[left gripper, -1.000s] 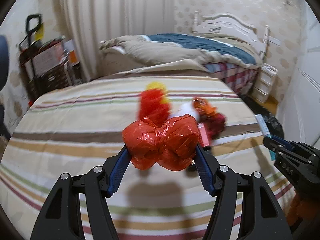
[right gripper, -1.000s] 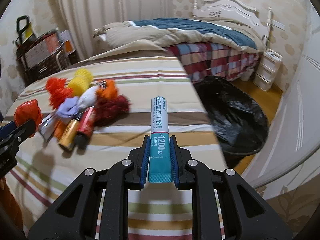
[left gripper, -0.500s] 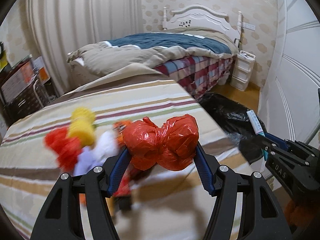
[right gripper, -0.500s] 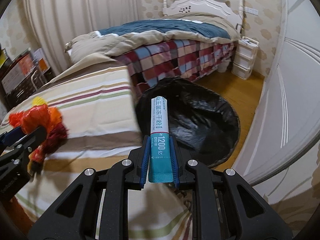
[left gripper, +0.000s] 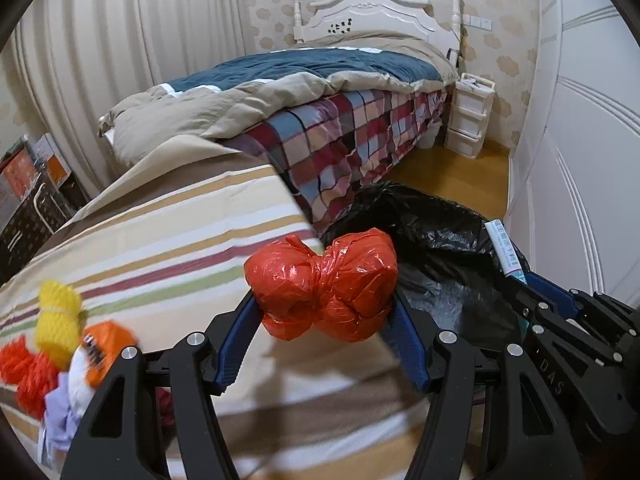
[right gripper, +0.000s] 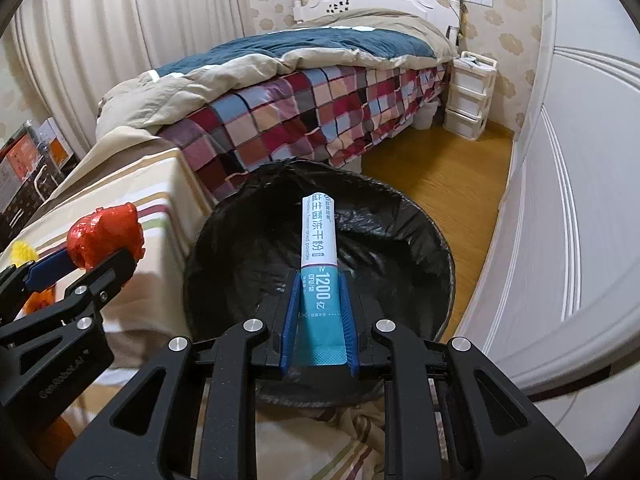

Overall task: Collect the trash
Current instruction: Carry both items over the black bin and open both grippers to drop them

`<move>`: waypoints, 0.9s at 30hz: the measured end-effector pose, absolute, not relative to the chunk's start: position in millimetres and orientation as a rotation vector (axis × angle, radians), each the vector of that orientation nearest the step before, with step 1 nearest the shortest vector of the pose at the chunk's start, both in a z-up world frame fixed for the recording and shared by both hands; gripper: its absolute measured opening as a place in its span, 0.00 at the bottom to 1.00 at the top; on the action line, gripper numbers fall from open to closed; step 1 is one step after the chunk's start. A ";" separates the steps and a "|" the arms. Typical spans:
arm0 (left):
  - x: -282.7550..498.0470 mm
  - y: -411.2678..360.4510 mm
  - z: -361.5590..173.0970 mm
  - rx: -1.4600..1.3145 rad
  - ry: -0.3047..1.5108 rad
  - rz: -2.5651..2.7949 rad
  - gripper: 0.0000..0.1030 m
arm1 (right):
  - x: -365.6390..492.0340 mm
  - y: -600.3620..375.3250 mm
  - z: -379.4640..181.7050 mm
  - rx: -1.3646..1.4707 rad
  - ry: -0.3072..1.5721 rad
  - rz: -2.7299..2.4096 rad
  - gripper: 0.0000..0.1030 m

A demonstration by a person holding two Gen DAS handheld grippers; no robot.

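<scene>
Trash is in both tools: the left gripper is clamped on a knotted red plastic bundle, the right gripper is pinched tight on a teal-and-white sachet. The sachet hangs over the black-lined bin; the bundle seems to sit above the striped bed edge, beside the bin. Released now, the bundle would probably land on the bedding or floor. More trash remains on the stripes.
</scene>
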State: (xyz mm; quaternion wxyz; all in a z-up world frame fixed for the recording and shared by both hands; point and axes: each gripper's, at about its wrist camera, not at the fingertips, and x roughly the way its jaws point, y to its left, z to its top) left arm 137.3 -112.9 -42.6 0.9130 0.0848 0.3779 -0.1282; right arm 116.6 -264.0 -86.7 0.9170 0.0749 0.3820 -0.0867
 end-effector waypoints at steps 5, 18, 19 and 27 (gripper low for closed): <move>154.5 -133.6 -45.4 0.199 0.781 -0.267 0.61 | 132.3 -281.2 -94.8 0.172 0.798 -0.192 0.19; 166.6 -149.1 -48.5 0.241 0.772 -0.240 0.80 | 144.1 -301.9 -106.8 0.205 0.804 -0.226 0.39; 166.2 -148.9 -48.5 0.241 0.772 -0.237 0.81 | 143.6 -302.3 -106.7 0.205 0.803 -0.228 0.39; 160.5 -144.4 -45.0 0.243 0.759 -0.224 0.82 | 133.6 -300.8 -100.6 0.195 0.786 -0.251 0.48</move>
